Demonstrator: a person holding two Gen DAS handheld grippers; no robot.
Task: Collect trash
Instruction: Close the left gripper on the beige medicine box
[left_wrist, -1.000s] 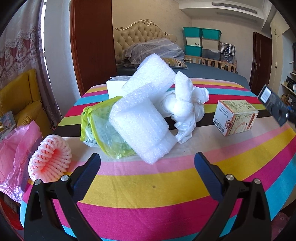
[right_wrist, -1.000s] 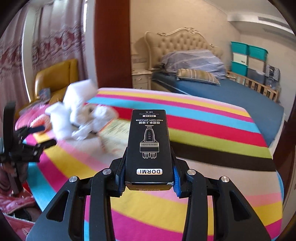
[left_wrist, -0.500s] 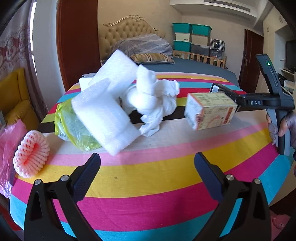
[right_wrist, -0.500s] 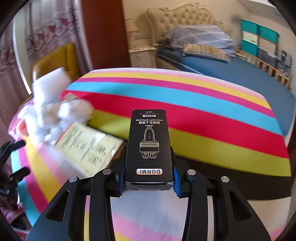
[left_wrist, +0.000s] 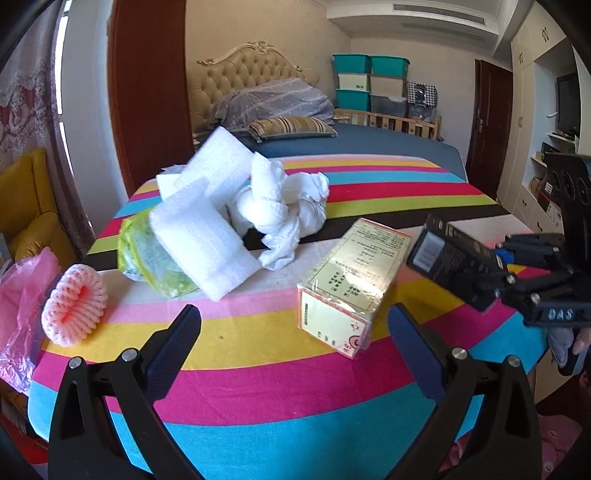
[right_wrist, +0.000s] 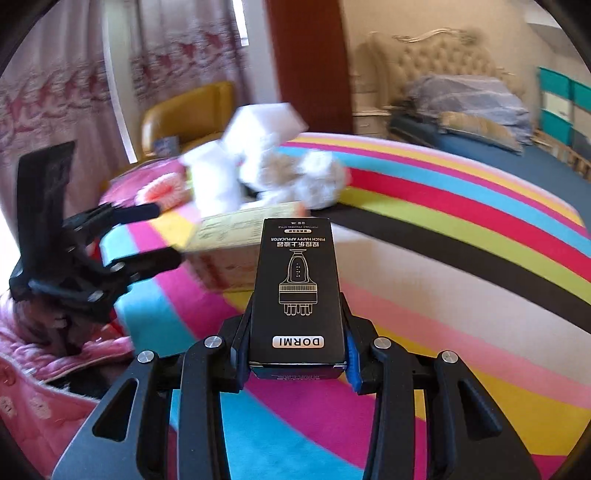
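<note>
My right gripper is shut on a black DORMI box, held lengthwise between the pads above the striped table; the same black box shows at the right of the left wrist view. My left gripper stands open over the table's near edge, nothing between its fingers, and appears again as the left gripper at the left of the right wrist view. A yellow carton lies just beyond it. Further back lie white foam sheets, crumpled white paper, a green plastic bag and a pink foam net.
A pink plastic bag hangs at the table's left edge. A yellow armchair stands left, a bed behind the table, stacked bins at the back wall. A hand grips the right tool.
The right gripper with the black box swung in beside the yellow carton, which now lies turned and nearer the left gripper. The left view shifted rightward along the table.
</note>
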